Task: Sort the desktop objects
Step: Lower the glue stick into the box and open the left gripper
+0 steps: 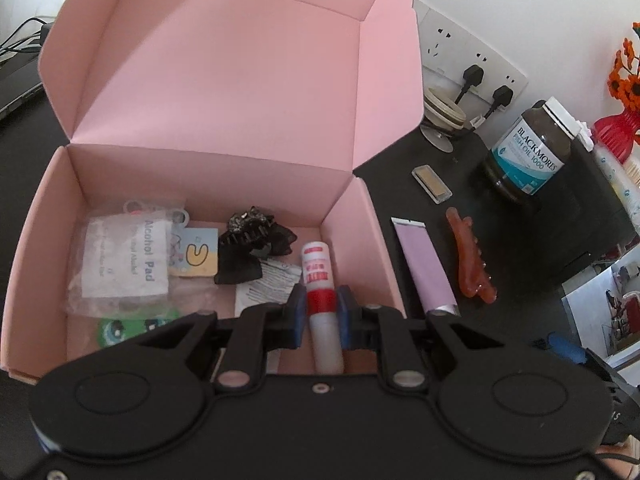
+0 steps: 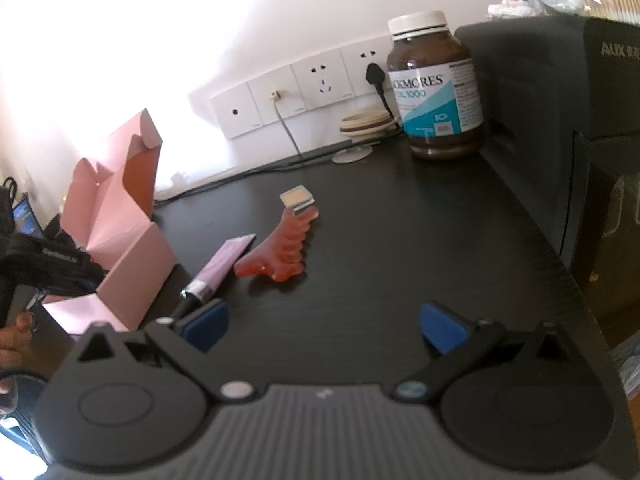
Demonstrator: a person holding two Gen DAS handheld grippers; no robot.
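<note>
Two views. Left wrist view: left hand-held gripper (image 1: 320,312) clamped on a red-and-white tube (image 1: 320,280), held over the right front corner of the open pink box (image 1: 224,92); only here is the box floor seen, with an alcohol pad packet (image 1: 120,264), a black hair clip (image 1: 252,232) and a yellow-and-blue card (image 1: 196,256). Right wrist view: right hand-held gripper (image 2: 324,328) with jaws wide apart and nothing between them, above bare desk (image 2: 400,240); the box shows only from outside, at 9 o'clock. Both views show the lilac tube (image 2: 224,268), orange hair claw (image 2: 280,252) and small flat case (image 2: 298,198); the fish-oil bottle (image 2: 436,88) stands at 1 o'clock. The lilac tube's cap end is cut off by gripper parts. Open desk lies right of the claw, up to the black appliance (image 2: 560,120)
</note>
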